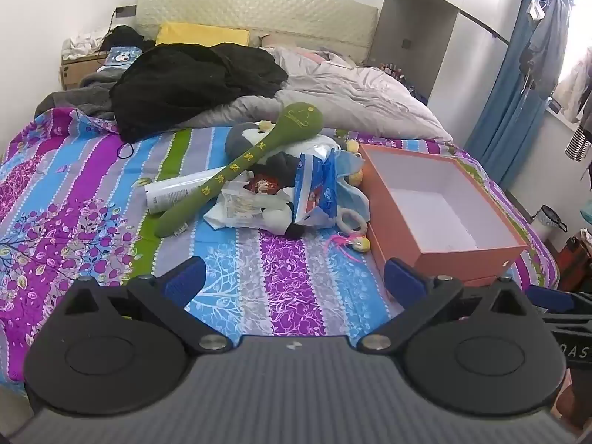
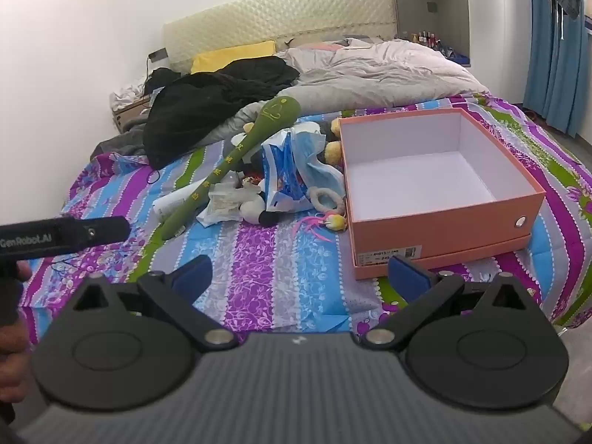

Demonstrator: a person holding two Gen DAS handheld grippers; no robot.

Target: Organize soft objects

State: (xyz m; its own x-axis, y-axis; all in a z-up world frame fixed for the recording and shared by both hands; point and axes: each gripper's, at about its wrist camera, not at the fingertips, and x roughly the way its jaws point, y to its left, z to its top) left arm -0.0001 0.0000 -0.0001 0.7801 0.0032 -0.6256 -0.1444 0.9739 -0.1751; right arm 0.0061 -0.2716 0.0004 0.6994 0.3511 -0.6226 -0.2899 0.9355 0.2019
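Observation:
A pile of soft things lies mid-bed: a long green plush mallet across a grey-and-white plush penguin, a blue-and-white plastic bag, a white tube and a small yellow toy with pink feathers. Right of the pile an orange box stands with its white inside bare. My left gripper hovers open over the bedsheet, short of the pile. My right gripper is open too, near the box's front corner.
The bed has a striped purple, blue and green floral sheet. Black clothing, a grey duvet and a yellow pillow fill its far half. Blue curtains hang at right. A hand holds the other gripper at left.

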